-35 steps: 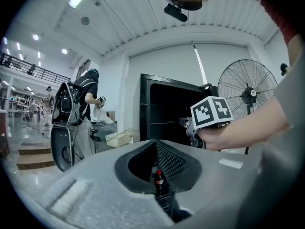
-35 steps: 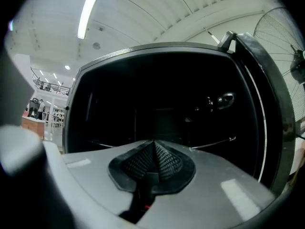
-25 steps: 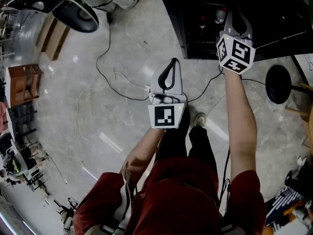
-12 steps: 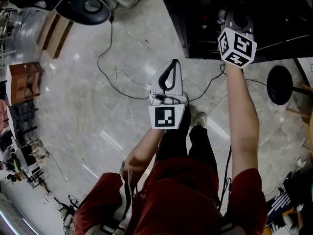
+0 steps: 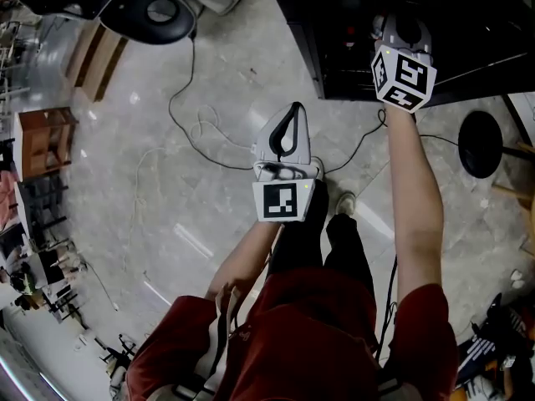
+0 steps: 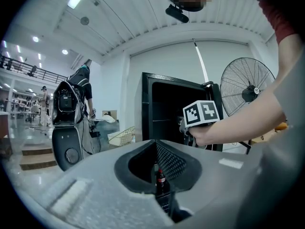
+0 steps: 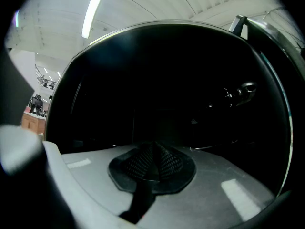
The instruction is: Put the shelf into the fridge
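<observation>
**Right gripper (image 7: 155,148) shut inside the fridge (image 5: 334,48)**

Jaws pressed together on nothing, deep in the dark. Left gripper (image 5: 292,107) hangs outside over the floor (image 5: 150,190), tips meeting, empty. Shelf: can't be made out in there.

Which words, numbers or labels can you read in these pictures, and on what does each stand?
None can be read.
White marker cubes: black square patterns only, no letters.
Small dark bottle with a red label: print too small to read.
</observation>
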The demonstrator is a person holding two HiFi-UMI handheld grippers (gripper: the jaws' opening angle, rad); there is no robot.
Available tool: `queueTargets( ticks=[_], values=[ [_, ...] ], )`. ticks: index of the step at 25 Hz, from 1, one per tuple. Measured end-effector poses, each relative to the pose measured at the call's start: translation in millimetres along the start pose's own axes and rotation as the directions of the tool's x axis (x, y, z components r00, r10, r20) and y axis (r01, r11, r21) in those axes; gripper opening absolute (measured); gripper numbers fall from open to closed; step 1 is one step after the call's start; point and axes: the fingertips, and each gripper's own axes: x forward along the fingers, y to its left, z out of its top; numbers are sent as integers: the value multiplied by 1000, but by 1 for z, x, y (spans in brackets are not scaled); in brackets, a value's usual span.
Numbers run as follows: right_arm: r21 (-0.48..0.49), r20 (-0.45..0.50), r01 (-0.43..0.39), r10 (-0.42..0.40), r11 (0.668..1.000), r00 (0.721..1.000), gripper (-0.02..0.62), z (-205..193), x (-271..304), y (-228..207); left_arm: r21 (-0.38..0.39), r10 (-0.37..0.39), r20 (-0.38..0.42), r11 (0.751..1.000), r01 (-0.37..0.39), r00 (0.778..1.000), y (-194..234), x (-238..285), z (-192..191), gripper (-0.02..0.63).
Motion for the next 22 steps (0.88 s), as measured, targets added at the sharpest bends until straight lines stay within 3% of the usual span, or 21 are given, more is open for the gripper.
queueTargets(
  ticks=[11,17,22],
  values=[
    [60,-61,0,4,998,998,-12,-10,-51,-5,2,9,14,1000,-9,1000,-12,-20,19,6],
    [78,-126,-68,77,995,989,-12,-25,-111,7,12,4,29,1000,-4,1000,-31,-42,32,6],
    [89,-115,-110,120,990,986,-12,-17,-162,13,46,13,49,999,-15,999,-40,-59,42,6]
  ],
)
